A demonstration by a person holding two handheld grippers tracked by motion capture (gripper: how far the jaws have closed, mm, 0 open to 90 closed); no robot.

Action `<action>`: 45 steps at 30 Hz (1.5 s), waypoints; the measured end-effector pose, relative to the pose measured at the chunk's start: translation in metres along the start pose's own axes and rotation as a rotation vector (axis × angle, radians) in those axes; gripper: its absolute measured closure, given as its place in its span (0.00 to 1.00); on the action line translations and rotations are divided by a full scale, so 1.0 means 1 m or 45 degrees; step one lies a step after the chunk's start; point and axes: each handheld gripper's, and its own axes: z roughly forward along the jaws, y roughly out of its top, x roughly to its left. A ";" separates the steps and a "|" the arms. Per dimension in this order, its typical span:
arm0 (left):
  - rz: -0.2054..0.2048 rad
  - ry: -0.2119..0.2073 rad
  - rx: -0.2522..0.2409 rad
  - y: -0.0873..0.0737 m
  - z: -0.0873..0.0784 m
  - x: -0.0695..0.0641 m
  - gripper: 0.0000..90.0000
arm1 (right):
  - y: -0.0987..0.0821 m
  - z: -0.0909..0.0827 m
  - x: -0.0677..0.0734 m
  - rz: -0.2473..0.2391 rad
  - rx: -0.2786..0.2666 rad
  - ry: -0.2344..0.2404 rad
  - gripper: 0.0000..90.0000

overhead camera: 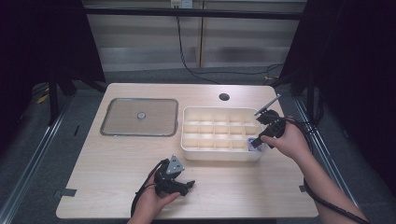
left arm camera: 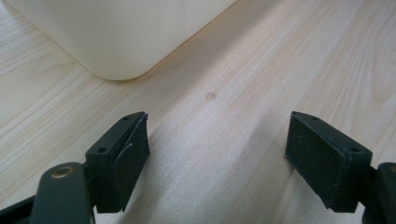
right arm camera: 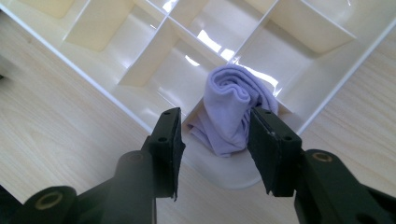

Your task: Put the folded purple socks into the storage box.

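The rolled lilac cloth [right arm camera: 233, 112] sits in the divided tray's [overhead camera: 219, 156] near-right corner cell, between the right gripper's [right arm camera: 215, 144] spread jaws; the left gripper [left arm camera: 217, 154], farther off, is spread, empty.

Both grippers are matte black: the left gripper [overhead camera: 184, 185] carries a grey three-cornered plate [overhead camera: 175, 164] on top, studded with small dark holes, and a black cable [overhead camera: 140, 196] loops from its body. The right gripper [overhead camera: 257, 140] trails a thicker black cable [overhead camera: 327, 198] along the forearm. Up close, each jaw ends in a blocky rectangular pad [left arm camera: 327, 158] with a rough dark face, fixed by small screws, and the link arms show brass-coloured pivot bushings [right arm camera: 49, 199]; the forearms are bare, with no sleeves showing.
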 end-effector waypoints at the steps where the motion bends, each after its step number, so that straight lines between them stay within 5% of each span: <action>1: 0.000 0.001 -0.001 0.000 0.000 0.000 0.23 | -0.001 -0.001 0.001 -0.002 0.002 0.001 0.59; 19: 0.008 -0.001 0.008 0.000 0.000 0.000 0.23 | -0.012 -0.011 0.028 -0.095 -0.012 0.018 0.47; 45: 0.008 -0.002 0.009 0.000 -0.001 0.001 0.23 | -0.041 -0.001 0.055 -0.196 -0.051 0.101 0.41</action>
